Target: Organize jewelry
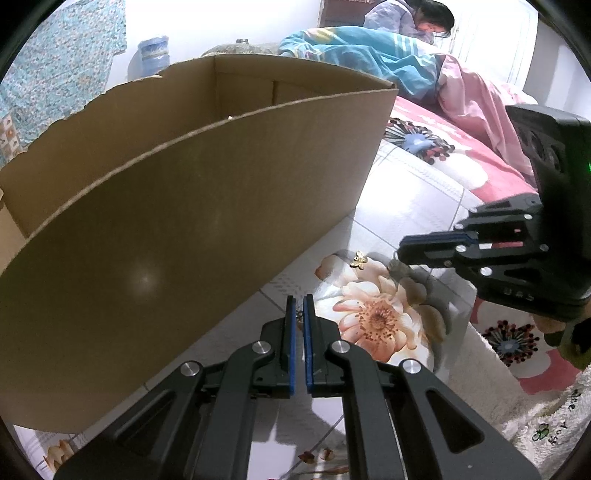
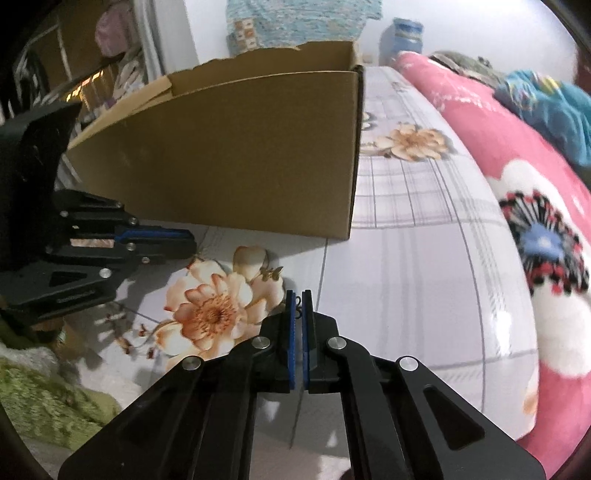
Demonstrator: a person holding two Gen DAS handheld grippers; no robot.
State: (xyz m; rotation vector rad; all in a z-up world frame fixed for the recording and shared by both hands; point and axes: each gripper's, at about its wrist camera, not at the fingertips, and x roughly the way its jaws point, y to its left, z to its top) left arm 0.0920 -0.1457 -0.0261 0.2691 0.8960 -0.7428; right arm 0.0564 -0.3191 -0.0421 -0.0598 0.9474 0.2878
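A small gold butterfly piece (image 1: 359, 259) (image 2: 271, 273) lies on the flower-print sheet, in front of the open cardboard box (image 1: 184, 221) (image 2: 229, 155). My left gripper (image 1: 299, 300) (image 2: 192, 240) is low beside the box wall, shut, with a tiny piece of jewelry (image 1: 300, 315) pinched between its blue pads. My right gripper (image 2: 299, 294) (image 1: 400, 254) is just right of the butterfly, shut, with a thin dark wire hook (image 2: 297, 302) caught at its pad tips. What either piece is in full I cannot tell. The box's inside is mostly hidden.
The work surface is a bed with a grey-checked floral sheet (image 2: 406, 258). A pink flowered quilt (image 2: 517, 166) rises on the right, with a blue blanket and a person lying beyond it (image 1: 424, 22). A fluffy towel (image 2: 37, 387) lies at the near edge.
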